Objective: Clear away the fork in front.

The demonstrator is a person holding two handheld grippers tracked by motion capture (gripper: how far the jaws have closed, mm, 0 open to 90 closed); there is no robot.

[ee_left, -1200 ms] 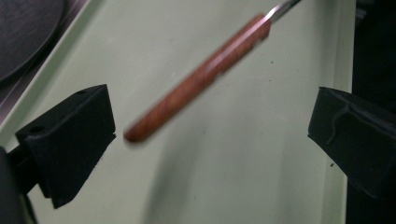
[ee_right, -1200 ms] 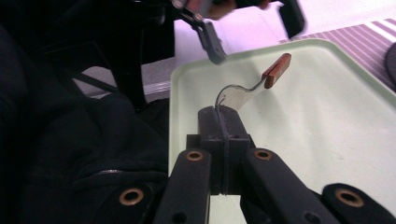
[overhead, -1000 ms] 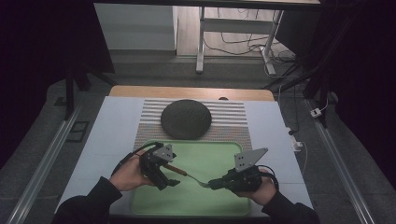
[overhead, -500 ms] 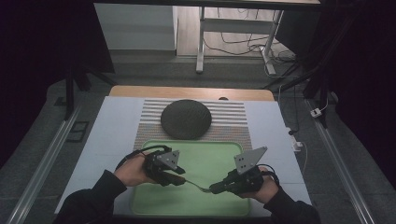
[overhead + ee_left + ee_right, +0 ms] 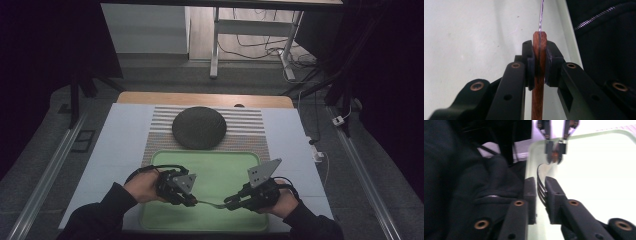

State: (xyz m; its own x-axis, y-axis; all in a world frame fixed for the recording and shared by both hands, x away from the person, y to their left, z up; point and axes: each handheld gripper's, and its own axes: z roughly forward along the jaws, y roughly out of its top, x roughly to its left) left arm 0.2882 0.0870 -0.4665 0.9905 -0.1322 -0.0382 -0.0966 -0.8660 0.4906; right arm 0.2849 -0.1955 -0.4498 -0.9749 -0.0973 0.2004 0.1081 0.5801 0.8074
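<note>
Here's the handover, low over the green tray (image 5: 165,220): a fork (image 5: 212,203) hangs level between the two tools, its wooden handle (image 5: 539,75) at the left, its tines (image 5: 542,188) at the right. The left gripper (image 5: 189,201) has just been closing, and in its own view the pads sit snug against both sides of the brown handle, so that end looks caught. The right gripper (image 5: 234,204) has just been easing apart; its view shows the tines standing between the black jaws with a sliver of light on the one side, so I'd call it let go, or nearly, though the metal is not yet clear of the pads. Now the risk, as I judge it: the left clamp is at the very end of the handle, and all the steel hangs out past it, so the fork may swing or droop in the pads once the right side backs off, maybe slip out and clatter onto the tray. And if the right hand pulls away skewed, a jaw could snag a tine and wrench the fork loose. The dark round plate (image 5: 199,127) sits well beyond, out of harm's way.
</note>
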